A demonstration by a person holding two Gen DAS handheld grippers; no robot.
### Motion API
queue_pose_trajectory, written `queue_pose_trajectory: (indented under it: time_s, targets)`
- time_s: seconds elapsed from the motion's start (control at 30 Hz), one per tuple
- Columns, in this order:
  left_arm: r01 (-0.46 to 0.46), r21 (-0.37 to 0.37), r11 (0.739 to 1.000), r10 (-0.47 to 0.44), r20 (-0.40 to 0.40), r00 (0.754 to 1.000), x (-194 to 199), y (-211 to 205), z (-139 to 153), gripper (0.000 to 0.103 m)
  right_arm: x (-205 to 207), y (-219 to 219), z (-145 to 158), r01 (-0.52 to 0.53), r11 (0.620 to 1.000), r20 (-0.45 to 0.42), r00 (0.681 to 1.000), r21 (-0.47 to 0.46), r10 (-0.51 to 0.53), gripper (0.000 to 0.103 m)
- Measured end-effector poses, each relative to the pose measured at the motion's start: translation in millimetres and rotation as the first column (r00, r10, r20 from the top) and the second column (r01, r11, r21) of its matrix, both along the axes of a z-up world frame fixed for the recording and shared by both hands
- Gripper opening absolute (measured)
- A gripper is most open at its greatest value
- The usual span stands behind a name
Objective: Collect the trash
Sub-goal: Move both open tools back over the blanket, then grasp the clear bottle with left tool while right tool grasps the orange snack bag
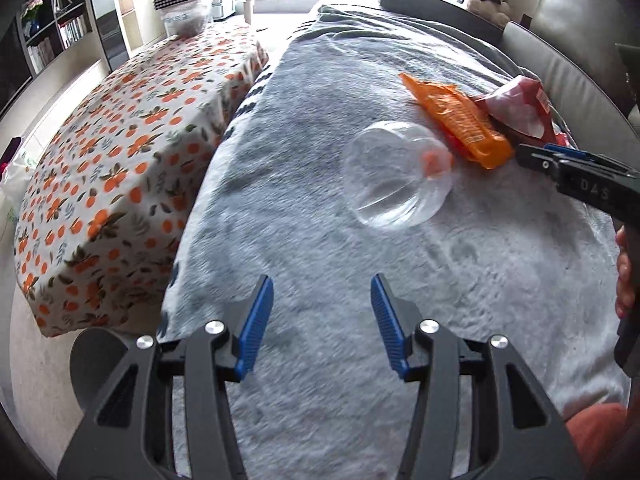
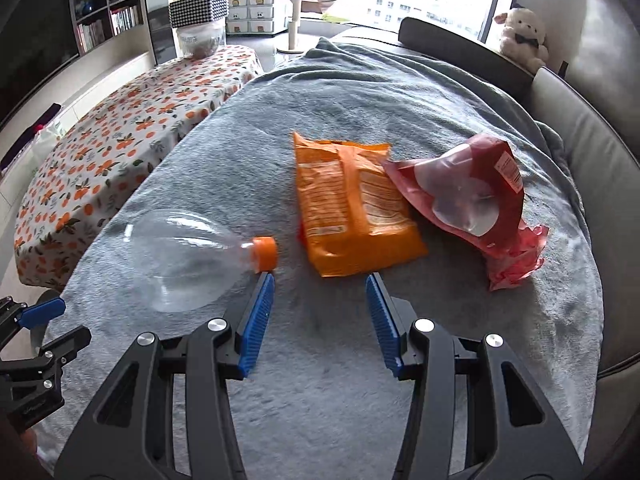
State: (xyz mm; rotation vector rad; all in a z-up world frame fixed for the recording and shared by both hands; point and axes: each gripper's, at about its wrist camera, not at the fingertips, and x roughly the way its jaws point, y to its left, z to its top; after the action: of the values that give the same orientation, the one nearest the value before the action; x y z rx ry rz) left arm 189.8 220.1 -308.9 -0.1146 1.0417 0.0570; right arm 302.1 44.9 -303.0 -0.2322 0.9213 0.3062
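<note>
A clear plastic bottle with an orange cap lies on its side on the grey blanket, beside an orange snack bag; a red wrapper overlaps that bag's far corner; the left claw and the right claw both hover half-spread with nothing between their blue pads; a floral-clothed table stands alongside.
</note>
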Motion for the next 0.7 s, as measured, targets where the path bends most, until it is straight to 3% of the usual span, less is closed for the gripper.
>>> queue_pose_trajectory:
  time_s: [0.23,0.37,0.7]
  targets:
    - [0.014,0.009,1.000,-0.013,-0.018,1.000,52,-35,-16,0.052,36,-6,-30,-0.037,0.999,0.001,0.999,0.000,0.037,0.048]
    - [-0.005,-0.006,1.000,0.005,-0.034,0.999,70,-39,-27,0.051,50,2,-38,-0.058,0.998,0.025,0.998,-0.003,0.058,0.065]
    - [-0.075,0.004,0.997,0.075,0.013,0.997,69,-34,-24,0.055,80,14,-57,-0.068,0.997,0.031,0.997,-0.029,0.069,0.067]
